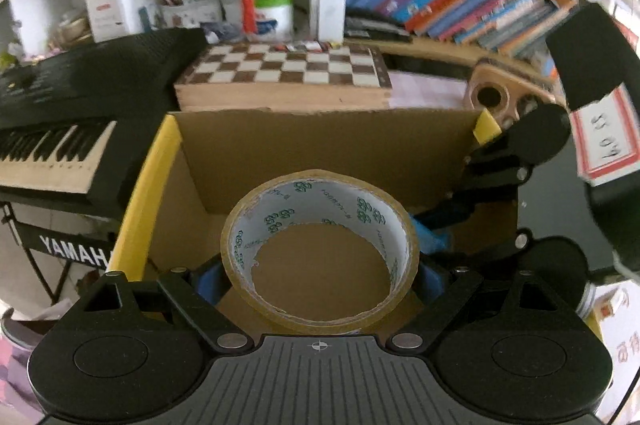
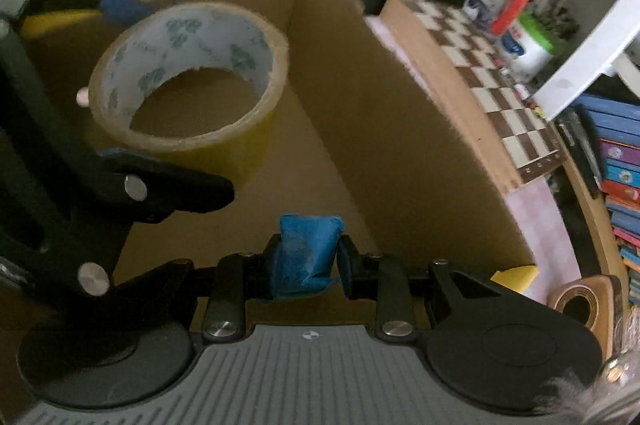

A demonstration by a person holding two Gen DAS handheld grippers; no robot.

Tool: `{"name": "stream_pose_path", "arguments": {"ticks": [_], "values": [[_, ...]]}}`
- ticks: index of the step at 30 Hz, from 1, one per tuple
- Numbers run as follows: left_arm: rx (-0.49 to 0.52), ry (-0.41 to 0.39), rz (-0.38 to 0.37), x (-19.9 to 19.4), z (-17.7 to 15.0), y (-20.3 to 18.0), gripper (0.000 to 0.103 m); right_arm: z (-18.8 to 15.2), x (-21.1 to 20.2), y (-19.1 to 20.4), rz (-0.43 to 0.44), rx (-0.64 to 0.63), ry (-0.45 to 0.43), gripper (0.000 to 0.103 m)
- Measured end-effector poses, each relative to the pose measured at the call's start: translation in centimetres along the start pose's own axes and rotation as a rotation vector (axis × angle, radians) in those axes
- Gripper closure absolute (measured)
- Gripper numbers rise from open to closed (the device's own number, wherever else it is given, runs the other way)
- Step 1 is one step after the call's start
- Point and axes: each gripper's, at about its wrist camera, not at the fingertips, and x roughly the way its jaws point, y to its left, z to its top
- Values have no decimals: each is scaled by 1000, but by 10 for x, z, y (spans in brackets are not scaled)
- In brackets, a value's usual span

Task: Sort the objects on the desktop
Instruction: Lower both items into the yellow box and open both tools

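My left gripper (image 1: 320,277) is shut on a roll of brown packing tape (image 1: 320,249) and holds it over the open cardboard box (image 1: 320,137). The tape roll also shows in the right wrist view (image 2: 188,77), held inside the box (image 2: 380,113) by the left gripper's blue-padded fingers (image 2: 124,5). My right gripper (image 2: 308,261) is at the box's right side, its blue-taped fingers closed together with nothing between them. It shows in the left wrist view as a black linkage (image 1: 496,169) over the box's right wall.
A wooden chessboard (image 1: 284,69) lies behind the box, a black Yamaha keyboard (image 1: 72,129) stands to its left. Shelves hold books (image 1: 460,1), a pen holder and a green-lidded jar (image 1: 274,9). A wooden stand with a round hole (image 1: 490,97) sits at right.
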Motion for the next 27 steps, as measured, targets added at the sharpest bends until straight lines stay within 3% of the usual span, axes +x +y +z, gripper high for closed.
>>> {"name": "stream_pose_path", "arguments": {"ticks": [6, 10, 14, 20, 27], "values": [[-29, 70, -17, 8, 0, 4, 11, 1, 1, 5, 45, -75, 21, 77], [-75, 58, 13, 7, -3, 7, 10, 1, 0, 1, 60, -57, -3, 74], [-121, 4, 35, 0, -5, 7, 10, 0, -7, -4, 52, -12, -49, 53], [-160, -147, -4, -25, -5, 4, 0, -8, -27, -2, 20, -12, -105, 46], [-176, -236, 11, -44, -9, 4, 0, -17, -58, 2, -36, 67, -166, 43]]}}
